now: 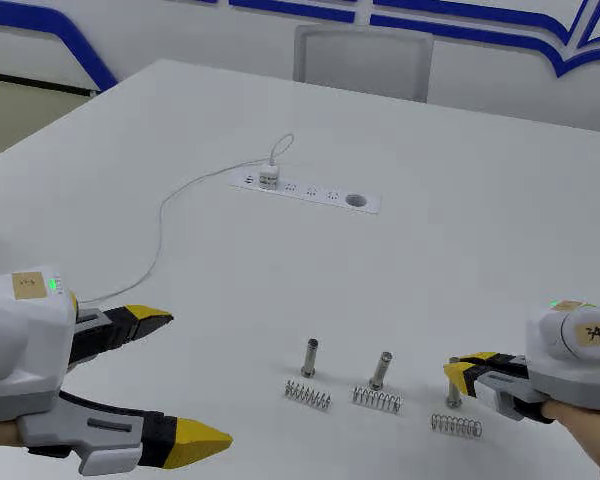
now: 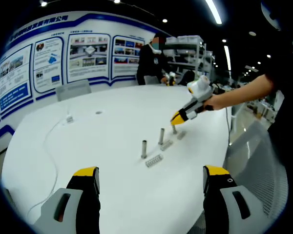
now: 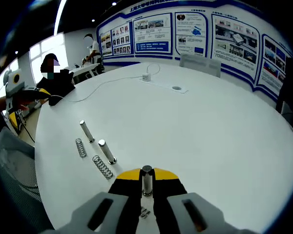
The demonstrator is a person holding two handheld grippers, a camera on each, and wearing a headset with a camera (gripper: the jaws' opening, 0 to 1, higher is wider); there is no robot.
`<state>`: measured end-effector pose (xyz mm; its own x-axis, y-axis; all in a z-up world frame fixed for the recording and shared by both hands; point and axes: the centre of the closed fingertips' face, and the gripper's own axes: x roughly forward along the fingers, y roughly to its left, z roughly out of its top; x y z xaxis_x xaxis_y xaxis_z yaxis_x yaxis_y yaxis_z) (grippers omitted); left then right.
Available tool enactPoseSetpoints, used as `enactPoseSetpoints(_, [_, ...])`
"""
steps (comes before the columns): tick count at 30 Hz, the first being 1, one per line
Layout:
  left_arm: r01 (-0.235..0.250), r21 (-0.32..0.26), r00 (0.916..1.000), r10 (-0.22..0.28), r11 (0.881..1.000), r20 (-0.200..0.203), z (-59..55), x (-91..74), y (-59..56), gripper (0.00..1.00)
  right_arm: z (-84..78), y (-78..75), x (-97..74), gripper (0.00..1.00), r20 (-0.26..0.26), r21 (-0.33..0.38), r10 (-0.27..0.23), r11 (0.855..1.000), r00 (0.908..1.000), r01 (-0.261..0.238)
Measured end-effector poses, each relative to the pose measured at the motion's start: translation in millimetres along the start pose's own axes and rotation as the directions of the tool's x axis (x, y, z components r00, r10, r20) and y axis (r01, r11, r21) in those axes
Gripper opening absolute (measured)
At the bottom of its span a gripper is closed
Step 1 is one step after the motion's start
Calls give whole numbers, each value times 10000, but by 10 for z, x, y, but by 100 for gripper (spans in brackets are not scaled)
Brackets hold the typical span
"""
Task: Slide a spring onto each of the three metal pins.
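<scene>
Three short metal pins stand upright in a row on the white table: left pin, middle pin, right pin. A spring lies flat in front of each: left spring, middle spring, right spring. My right gripper is shut on the right pin, its yellow tips hugging the shaft, and the right spring lies below them. My left gripper hovers open at the near left, well away from the pins, with nothing between its fingers.
A white power strip with a plug and a long cable lies mid-table. A grey chair stands behind the far edge. A person stands in the background beyond the table.
</scene>
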<state>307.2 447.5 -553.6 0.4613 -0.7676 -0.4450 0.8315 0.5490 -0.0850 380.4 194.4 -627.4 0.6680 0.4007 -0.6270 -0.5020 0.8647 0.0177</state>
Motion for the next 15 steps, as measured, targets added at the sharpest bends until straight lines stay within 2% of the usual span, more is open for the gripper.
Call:
enactPoseSetpoints(2, [20,6,10000,-20,10000,-1,1,9,-8,89,15,17,-29,7,312,-228,-81,9997,9995,88])
enactPoseSetpoints(6, [107,43,9999,-106,9999,-82,-7,27,-34,89,-19,62,-42,7,415,-426,-20,9991,9991,37])
enactPoseSetpoints(15, [242,66,9997,-241,9997,-102,2,65,-80,89,-50,57,-72,7,71,-580,0,9983,10000,4])
